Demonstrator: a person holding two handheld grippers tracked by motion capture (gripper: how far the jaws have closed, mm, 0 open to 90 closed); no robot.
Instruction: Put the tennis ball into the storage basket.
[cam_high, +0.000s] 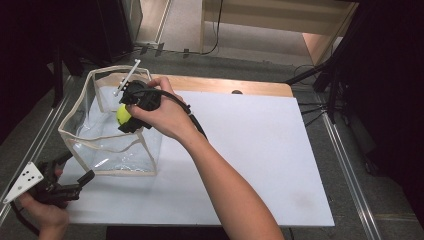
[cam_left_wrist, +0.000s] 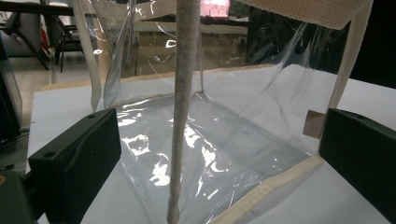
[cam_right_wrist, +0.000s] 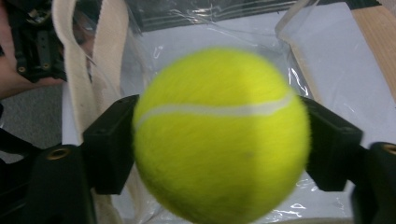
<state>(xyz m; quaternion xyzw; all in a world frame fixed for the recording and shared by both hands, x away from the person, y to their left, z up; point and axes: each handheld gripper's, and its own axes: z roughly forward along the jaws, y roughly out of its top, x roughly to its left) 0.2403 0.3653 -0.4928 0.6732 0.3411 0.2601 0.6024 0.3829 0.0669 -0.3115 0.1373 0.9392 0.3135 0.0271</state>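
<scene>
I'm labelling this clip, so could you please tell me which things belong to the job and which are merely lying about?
In the job:
- tennis ball, clamped in the right gripper
- clear bag
- left gripper, open at the bag's corner

Lying about:
- white board
- floor cables

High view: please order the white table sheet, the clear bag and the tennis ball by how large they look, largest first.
1. White table sheet.
2. Clear bag.
3. Tennis ball, partly hidden by the right tongs holding it over the bag.

The tennis ball (cam_right_wrist: 219, 135) is blurred, its bottom cut off by the frame. In the high view, the right hand (cam_high: 162, 112) hides most of it.
</scene>
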